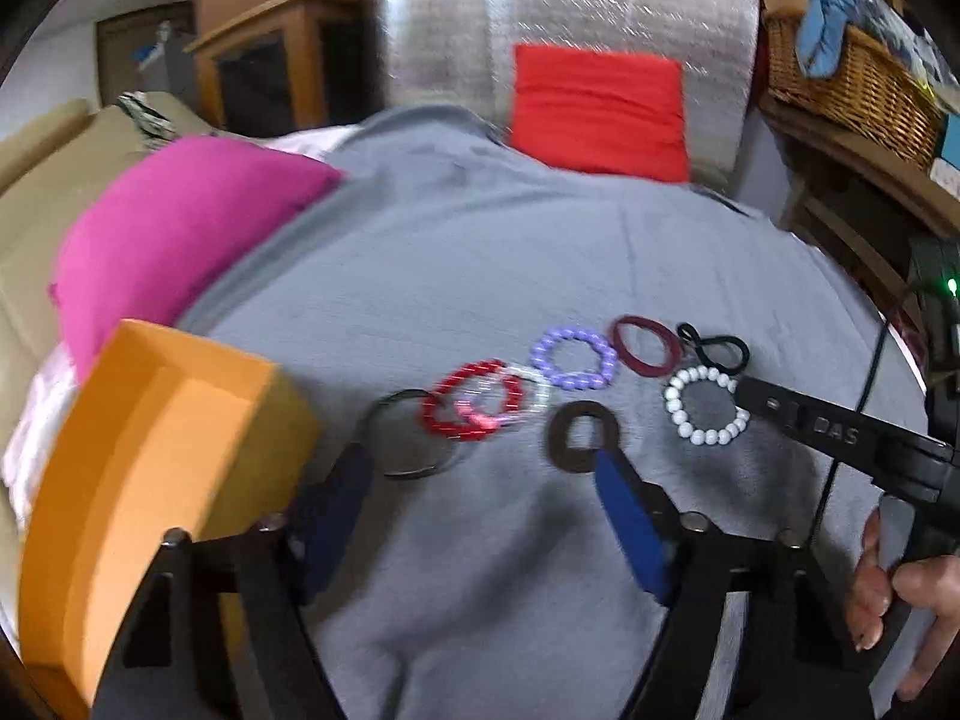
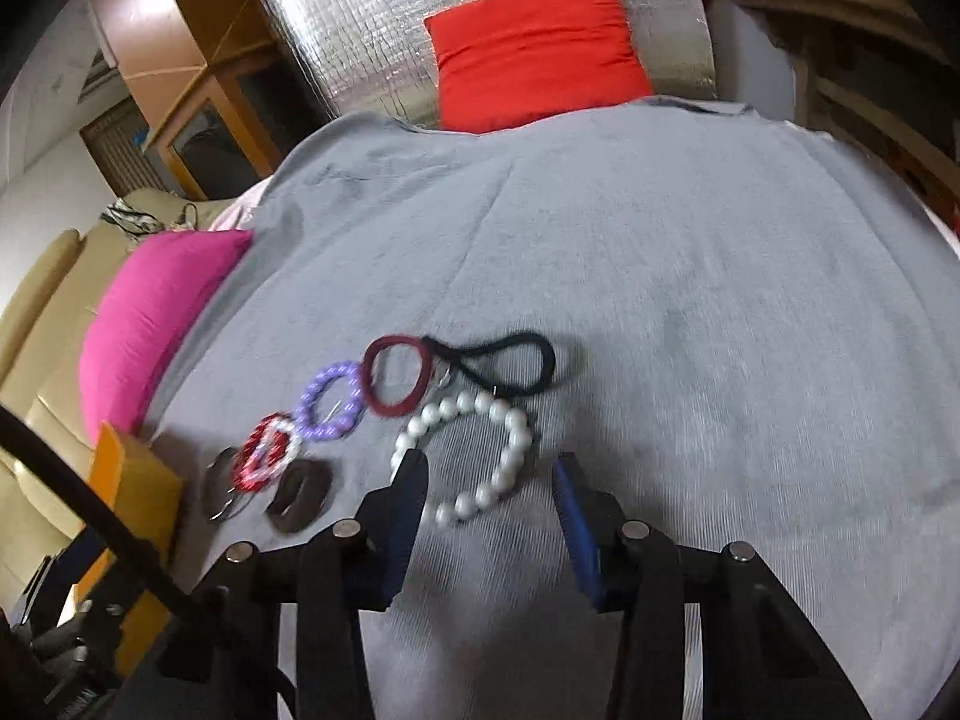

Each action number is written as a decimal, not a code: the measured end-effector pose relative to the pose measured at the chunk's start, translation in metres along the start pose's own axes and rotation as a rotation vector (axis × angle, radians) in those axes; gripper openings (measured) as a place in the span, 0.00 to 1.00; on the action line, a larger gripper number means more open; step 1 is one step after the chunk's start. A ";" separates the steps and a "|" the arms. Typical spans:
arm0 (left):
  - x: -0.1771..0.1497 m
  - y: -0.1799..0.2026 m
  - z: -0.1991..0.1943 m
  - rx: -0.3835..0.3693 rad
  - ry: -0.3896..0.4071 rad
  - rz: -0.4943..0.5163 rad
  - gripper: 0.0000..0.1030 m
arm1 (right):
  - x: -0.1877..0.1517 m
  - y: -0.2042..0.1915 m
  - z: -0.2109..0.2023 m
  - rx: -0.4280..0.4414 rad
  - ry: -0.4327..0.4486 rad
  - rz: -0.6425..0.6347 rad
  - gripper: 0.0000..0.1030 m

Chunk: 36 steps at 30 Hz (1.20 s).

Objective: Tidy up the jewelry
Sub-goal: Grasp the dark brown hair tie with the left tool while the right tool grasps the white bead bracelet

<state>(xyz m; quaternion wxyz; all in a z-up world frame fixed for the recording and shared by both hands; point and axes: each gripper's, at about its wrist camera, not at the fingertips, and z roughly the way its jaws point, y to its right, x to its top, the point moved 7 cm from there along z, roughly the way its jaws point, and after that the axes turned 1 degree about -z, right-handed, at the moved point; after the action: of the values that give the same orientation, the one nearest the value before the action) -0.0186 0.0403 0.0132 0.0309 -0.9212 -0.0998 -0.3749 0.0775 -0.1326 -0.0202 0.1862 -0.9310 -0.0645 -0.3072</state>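
Observation:
Several bracelets and hair bands lie in a cluster on a grey cloth (image 1: 480, 252). They include a white bead bracelet (image 1: 707, 405) (image 2: 480, 456), a purple bead bracelet (image 1: 574, 358) (image 2: 331, 402), a red one (image 1: 471, 399) (image 2: 264, 450), a maroon band (image 1: 645, 342) (image 2: 399, 375), a black band (image 1: 714, 345) (image 2: 510, 363), a dark brown ring (image 1: 581, 437) (image 2: 300, 495) and a thin dark ring (image 1: 411, 432). My left gripper (image 1: 480, 468) is open, just before the brown ring. My right gripper (image 2: 489, 474) is open, straddling the near side of the white bracelet. An orange box (image 1: 162, 450) (image 2: 135, 474) stands at the left.
A pink cushion (image 1: 180, 228) (image 2: 156, 306) lies at the cloth's left edge. A red cushion (image 1: 600, 108) (image 2: 534, 42) leans on a silver foil panel (image 1: 456, 36) at the back. A wicker basket (image 1: 852, 84) sits on wooden shelves to the right.

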 end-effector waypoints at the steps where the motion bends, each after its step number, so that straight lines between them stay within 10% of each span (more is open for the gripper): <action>1: -0.001 0.003 0.007 -0.007 -0.009 0.002 0.74 | 0.002 -0.001 0.006 -0.007 -0.004 -0.017 0.35; 9: -0.009 0.029 0.053 -0.103 -0.106 0.019 0.71 | 0.001 0.003 0.027 -0.066 -0.027 -0.130 0.11; 20: -0.013 0.044 0.063 -0.238 -0.136 -0.008 0.23 | -0.012 0.016 0.002 -0.027 -0.014 -0.089 0.10; 36: -0.035 0.048 0.029 -0.323 -0.147 -0.011 0.16 | -0.023 0.030 -0.039 0.052 -0.006 0.025 0.10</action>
<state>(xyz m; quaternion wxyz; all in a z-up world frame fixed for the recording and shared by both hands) -0.0135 -0.0089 -0.0312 -0.1270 -0.9386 -0.0451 -0.3177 0.0442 -0.1758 -0.0141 0.2140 -0.9274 -0.0614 -0.3005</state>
